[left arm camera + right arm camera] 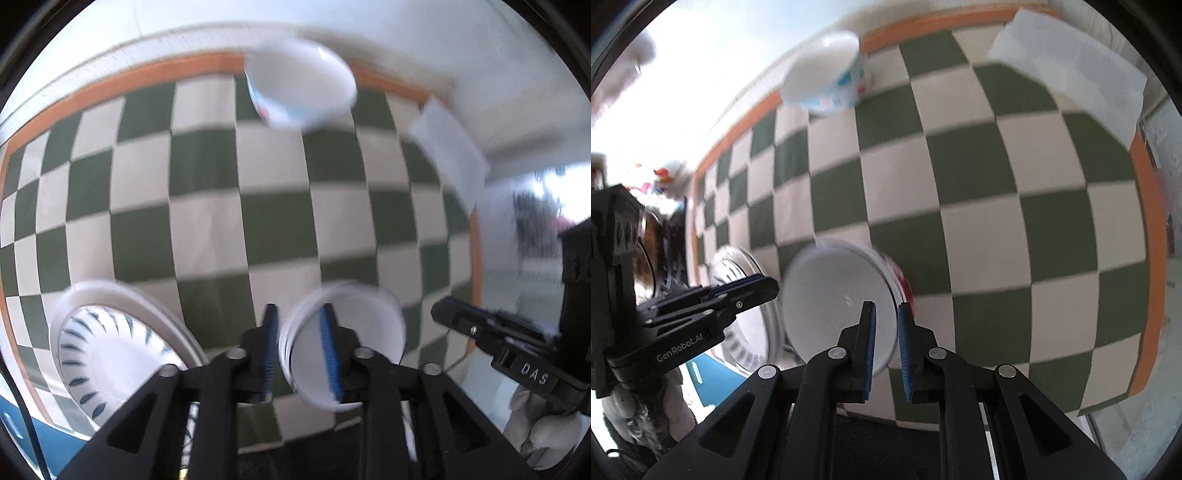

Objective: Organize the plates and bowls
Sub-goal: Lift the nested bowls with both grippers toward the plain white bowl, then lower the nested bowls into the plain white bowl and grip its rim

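Observation:
In the left wrist view my left gripper [298,325] has its blue-padded jaws around the rim of a white bowl [354,343] near the table's front edge; the grip looks loose. A white plate with blue leaf marks [110,343] lies left of it. A second white bowl with blue and red print [303,88] stands at the far edge. In the right wrist view my right gripper [884,321] is narrowly open and straddles the right rim of the near bowl [831,295]. The left gripper [753,290] shows there over the plate [738,266]. The far bowl [827,74] is at the upper left.
The table wears a green and white checked cloth [258,206] with an orange border. A white folded napkin [447,147] lies at the far right corner; it also shows in the right wrist view [1071,70]. My right gripper [491,339] enters from the right.

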The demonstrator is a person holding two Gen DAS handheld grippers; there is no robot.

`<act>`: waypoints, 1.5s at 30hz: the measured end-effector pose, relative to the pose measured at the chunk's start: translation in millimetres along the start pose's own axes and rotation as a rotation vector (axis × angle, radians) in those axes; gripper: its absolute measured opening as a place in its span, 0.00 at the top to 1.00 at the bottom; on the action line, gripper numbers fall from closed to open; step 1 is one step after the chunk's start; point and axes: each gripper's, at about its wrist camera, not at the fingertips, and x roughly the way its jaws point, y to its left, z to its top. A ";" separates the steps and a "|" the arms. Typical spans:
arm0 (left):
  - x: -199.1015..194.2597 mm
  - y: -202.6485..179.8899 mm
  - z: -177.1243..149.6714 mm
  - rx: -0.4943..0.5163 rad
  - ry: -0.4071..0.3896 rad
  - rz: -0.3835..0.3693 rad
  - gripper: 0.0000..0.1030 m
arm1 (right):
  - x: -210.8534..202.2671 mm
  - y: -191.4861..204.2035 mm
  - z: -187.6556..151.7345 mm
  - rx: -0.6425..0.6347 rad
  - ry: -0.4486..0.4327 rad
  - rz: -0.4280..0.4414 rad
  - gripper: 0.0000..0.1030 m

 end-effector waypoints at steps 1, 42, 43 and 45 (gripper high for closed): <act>-4.0 3.9 11.0 -0.028 -0.018 -0.015 0.74 | -6.2 1.0 11.2 0.001 -0.012 0.015 0.80; 69.5 35.2 191.4 -0.174 -0.020 0.040 0.83 | 95.2 34.8 250.3 -0.019 -0.022 -0.035 0.84; 69.6 35.5 191.2 -0.173 -0.021 0.040 0.84 | 95.9 34.6 248.6 -0.017 -0.025 -0.033 0.89; 68.5 36.7 190.6 -0.179 -0.026 0.037 0.85 | 96.8 33.9 247.7 -0.012 -0.036 -0.030 0.89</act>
